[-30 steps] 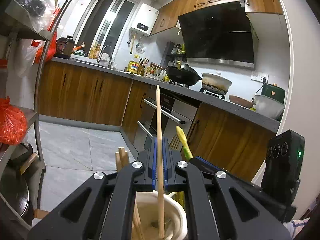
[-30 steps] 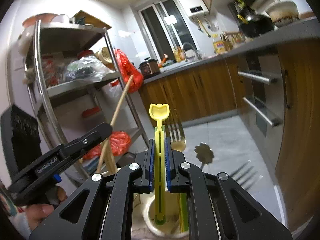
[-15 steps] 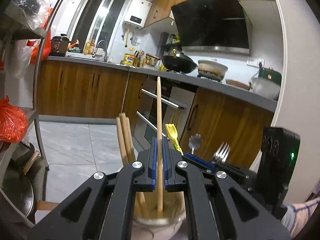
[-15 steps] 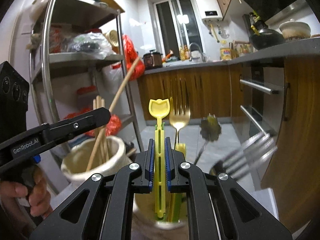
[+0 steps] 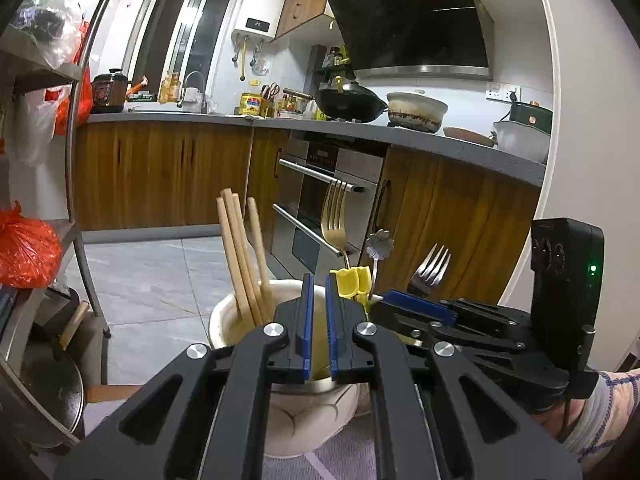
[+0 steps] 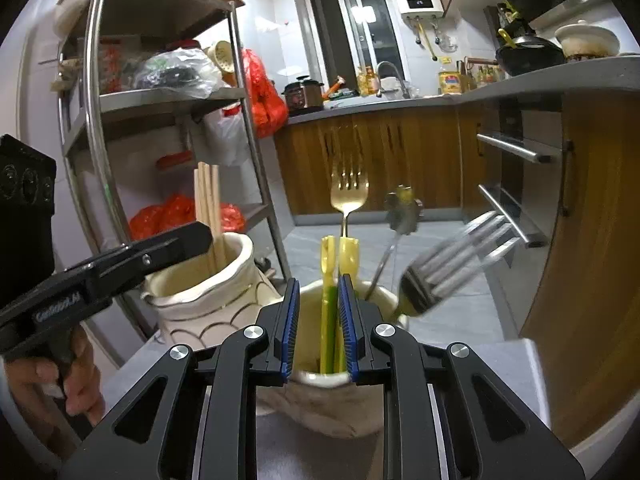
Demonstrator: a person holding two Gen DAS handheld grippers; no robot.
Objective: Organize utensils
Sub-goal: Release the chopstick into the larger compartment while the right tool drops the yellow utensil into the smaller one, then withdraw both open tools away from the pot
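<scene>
Both releases just done: left gripper (image 5: 316,312) now standing apart and empty over the left jar (image 5: 224,320), where half a second ago clamped on a chopstick; that stick now resting among the chopsticks (image 5: 240,256) in the jar. Right gripper (image 6: 318,320) likewise parted, no longer pinching the yellow utensil (image 6: 339,256), which is standing loose between the pads inside the right jar (image 6: 332,400). Reading this as one sorting pair finished: sticks in one jar, cutlery in the other. Gold fork (image 6: 349,196) and flower-headed spoon (image 6: 403,210) leaning upright in the right jar; silver fork (image 6: 448,268) blurred, apparently settling against the rim. Jars standing just beside each other, so grippers crowding near one another; left gripper's finger showing close over the left jar in the right view. Withdrawal needing care: upright handles near the open pads, liable to snag. Shelf rack (image 6: 100,120) and red bags (image 6: 264,96) behind; more loose utensils not showing.
</scene>
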